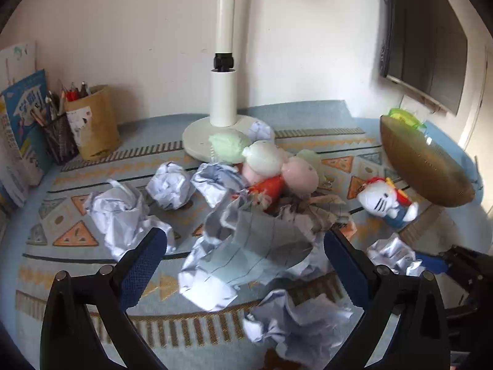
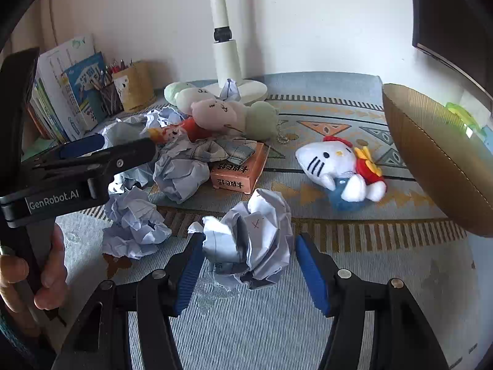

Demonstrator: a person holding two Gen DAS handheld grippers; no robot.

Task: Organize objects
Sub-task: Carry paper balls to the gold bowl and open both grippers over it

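Patterned cloth (image 2: 323,117) covers the desk. Between the right gripper's (image 2: 249,265) half-open jaws sits a crumpled paper ball (image 2: 255,240), seemingly unpinched. Ahead of the left gripper (image 1: 243,246), spread wide and empty, lies more paper (image 1: 246,252). Springy paper may slip free, I judge.

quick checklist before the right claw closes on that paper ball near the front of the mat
1. Paper ball sits between the right claw pads: ok.
2. Pads pressing on it yet: not ok, a gap shows at the right pad; the left pad looks about touching.
3. Only one ball in the gap, the neighbouring wad lies apart: ok.
4. White cat plush clear of the closing path: ok.
5. Left claw out of the way, open over its own paper pile: ok.
6. Brown basket empty enough to receive it: cannot tell.
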